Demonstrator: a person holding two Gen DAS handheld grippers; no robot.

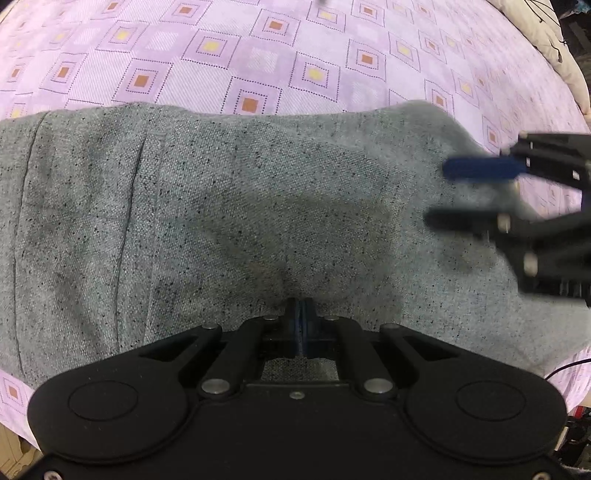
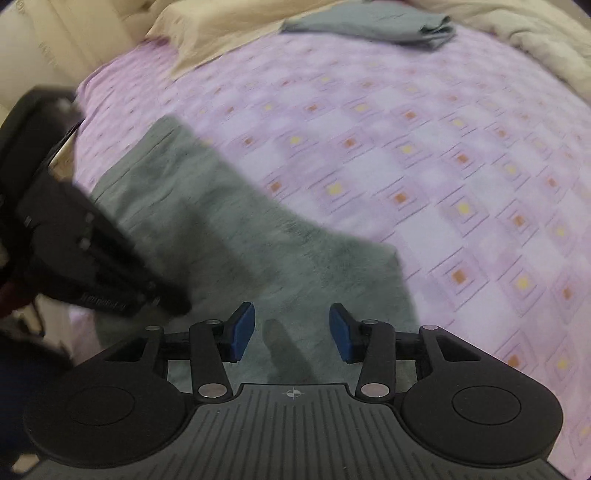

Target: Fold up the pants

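Grey speckled pants [image 1: 240, 206] lie flat on the pink patterned bedsheet [image 1: 258, 55]. In the left wrist view my left gripper [image 1: 303, 314] is shut, its blue pads pressed together on the near edge of the pants. The right gripper [image 1: 461, 192] comes in from the right, blurred, jaws apart above the right end of the pants. In the right wrist view the right gripper [image 2: 291, 328] is open and empty just above the pants [image 2: 221, 229]. The left gripper's body [image 2: 92, 251] shows at the left.
A folded grey garment [image 2: 373, 22] lies at the far side of the bed beside a cream blanket [image 2: 535, 33]. Cream fabric [image 2: 207, 33] lies at the far left. The bed's edge runs along the right in the left wrist view [image 1: 569, 70].
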